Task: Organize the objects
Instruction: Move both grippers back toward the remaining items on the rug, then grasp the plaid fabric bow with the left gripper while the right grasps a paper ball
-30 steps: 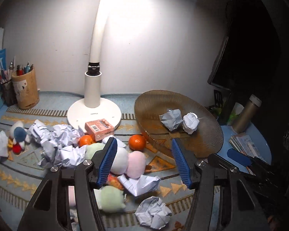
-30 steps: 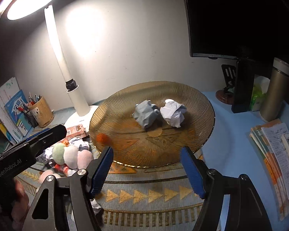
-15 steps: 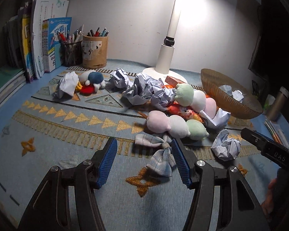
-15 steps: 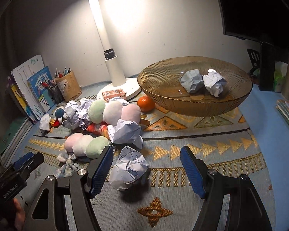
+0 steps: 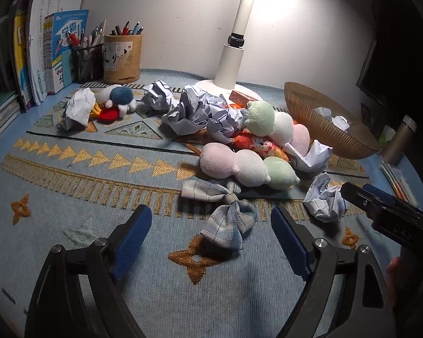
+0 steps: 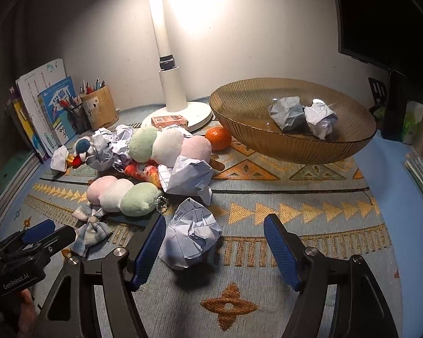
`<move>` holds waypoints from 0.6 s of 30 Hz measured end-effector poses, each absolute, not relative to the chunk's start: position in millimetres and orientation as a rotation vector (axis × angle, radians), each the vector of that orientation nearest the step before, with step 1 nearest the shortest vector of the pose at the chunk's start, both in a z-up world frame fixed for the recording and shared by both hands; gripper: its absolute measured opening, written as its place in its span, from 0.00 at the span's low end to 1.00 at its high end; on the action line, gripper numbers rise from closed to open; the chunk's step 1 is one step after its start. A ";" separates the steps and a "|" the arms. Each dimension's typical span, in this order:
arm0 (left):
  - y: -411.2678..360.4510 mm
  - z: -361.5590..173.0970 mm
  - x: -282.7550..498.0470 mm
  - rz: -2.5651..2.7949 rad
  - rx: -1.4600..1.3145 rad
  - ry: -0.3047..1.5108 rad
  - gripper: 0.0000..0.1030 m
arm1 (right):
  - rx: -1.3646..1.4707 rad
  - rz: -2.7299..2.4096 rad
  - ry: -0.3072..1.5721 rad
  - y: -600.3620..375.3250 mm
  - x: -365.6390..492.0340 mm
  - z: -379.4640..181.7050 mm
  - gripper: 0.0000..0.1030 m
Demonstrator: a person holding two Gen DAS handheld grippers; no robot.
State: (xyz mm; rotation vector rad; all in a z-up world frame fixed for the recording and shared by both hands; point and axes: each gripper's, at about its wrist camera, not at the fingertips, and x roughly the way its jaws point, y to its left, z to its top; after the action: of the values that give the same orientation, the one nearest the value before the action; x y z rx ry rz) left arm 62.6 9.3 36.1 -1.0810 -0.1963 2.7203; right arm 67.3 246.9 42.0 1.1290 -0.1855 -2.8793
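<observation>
- Hovering low over a blue patterned mat [image 5: 70,197], the left gripper [image 5: 208,239] was opening its jaws, the blue pads standing wide apart with a plaid fabric bow [image 5: 225,219] lying on the mat just ahead between them, untouched.
- The right gripper [image 6: 214,242] held its jaws moderately wide and closed on nothing; a crumpled ball of squared paper [image 6: 191,239] sat on the mat between the pads, close against the left one, though contact could not be told.
- A ribbed amber glass bowl [image 6: 290,146] stood at the far right of the mat, with a grey paper wad [image 6: 287,112] and a white paper wad [image 6: 321,118] lying side by side inside it.
- The rest of the clutter lay heaped in the middle of the mat: two three-ball plush toys [image 6: 121,194] in pink, white and green, more crumpled sheets [image 6: 189,177], an orange-patterned wrapper [image 6: 143,171] and a mandarin [image 6: 218,138] just beside the bowl.
- A small pink box [image 6: 169,121] rested on the base of a white desk lamp [image 6: 172,95] by the wall.
- A small blue-headed plush figure [image 5: 118,101] lay near the pen holders [image 5: 121,53] and upright books [image 5: 42,56] at the far left.
</observation>
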 end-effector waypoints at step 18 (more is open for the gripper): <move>35.4 17.4 41.7 2.674 -1.273 -0.101 0.43 | 1.349 -2.724 -0.121 228.2 45.6 17.6 0.70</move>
State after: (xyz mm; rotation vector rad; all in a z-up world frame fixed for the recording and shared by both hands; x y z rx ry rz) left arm 41.7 35.4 17.4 -1.2727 -0.1014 2.6741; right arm 45.6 228.2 17.6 1.3486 -0.1210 -2.7235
